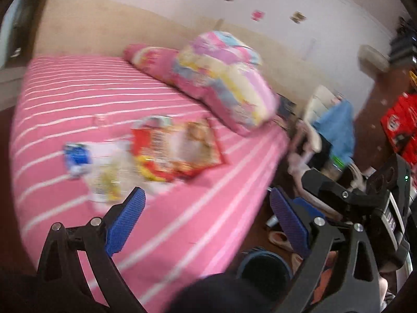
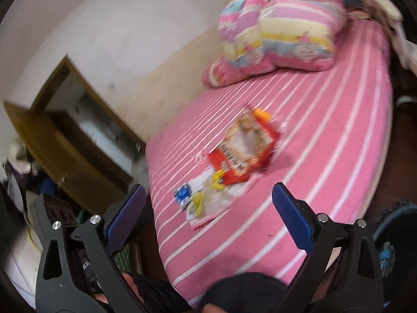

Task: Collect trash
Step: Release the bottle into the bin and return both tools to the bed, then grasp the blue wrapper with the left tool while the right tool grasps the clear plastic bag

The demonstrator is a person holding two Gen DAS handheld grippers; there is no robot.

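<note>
Trash lies on a pink striped bed (image 1: 78,96): a red and yellow snack wrapper (image 1: 179,146), a clear wrapper with yellow print (image 1: 109,180) and a small blue wrapper (image 1: 77,156). My left gripper (image 1: 208,208) is open and empty above the bed's near edge, just short of the clear wrapper. In the right wrist view the red wrapper (image 2: 245,146), clear wrapper (image 2: 208,200) and blue wrapper (image 2: 183,194) lie mid-bed (image 2: 325,130). My right gripper (image 2: 208,203) is open and empty above them. Both views are blurred.
A pink patterned quilt and pillow (image 1: 221,80) sit at the bed's head, also in the right wrist view (image 2: 276,36). A dark round bin (image 1: 263,266) stands on the floor by the bed. A wooden door (image 2: 60,143) stands left. Clutter and red boxes (image 1: 401,125) sit right.
</note>
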